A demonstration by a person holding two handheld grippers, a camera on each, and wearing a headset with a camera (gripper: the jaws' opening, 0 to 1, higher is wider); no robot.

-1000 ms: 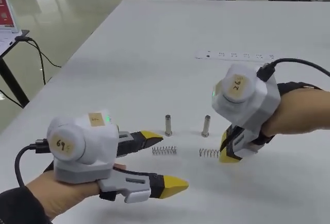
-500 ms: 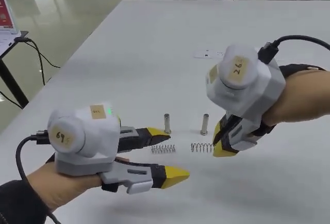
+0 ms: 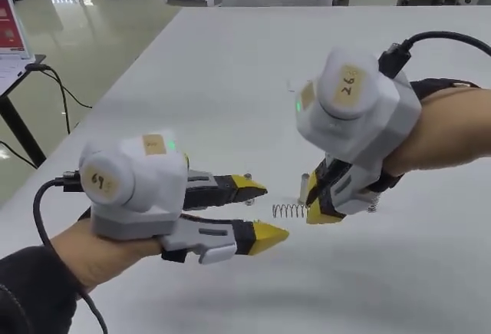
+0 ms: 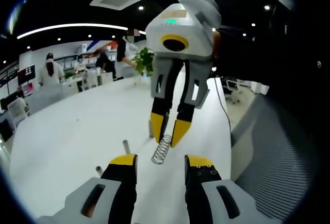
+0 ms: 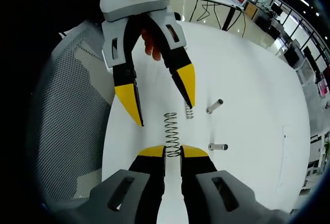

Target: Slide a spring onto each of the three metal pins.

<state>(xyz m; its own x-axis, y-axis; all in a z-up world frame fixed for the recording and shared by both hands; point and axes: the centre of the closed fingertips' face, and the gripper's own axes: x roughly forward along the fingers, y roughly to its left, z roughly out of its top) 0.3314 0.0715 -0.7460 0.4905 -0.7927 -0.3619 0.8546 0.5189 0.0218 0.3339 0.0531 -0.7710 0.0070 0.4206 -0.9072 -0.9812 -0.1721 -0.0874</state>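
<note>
Both grippers have rounded white housings, dark jaw arms and yellow tips. The left gripper (image 3: 268, 211) carries a round tan sticker marked 69 (image 3: 98, 183), a square tan label (image 3: 155, 143) and a small green light (image 3: 170, 146). A black cable (image 3: 36, 215) leaves its left end. The right gripper (image 3: 316, 209) bears a sticker marked 26 (image 3: 347, 86) and a thicker black lead (image 3: 437, 34) at its far side. A dark strap (image 3: 441, 86) wraps the right wrist, and a dark sleeve (image 3: 23, 295) covers the left forearm.

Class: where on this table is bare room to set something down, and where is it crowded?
Bare: the far table beyond both tools; the near edge by the right tool. Crowded: between it and the left tool, by the spring and pins.
</note>
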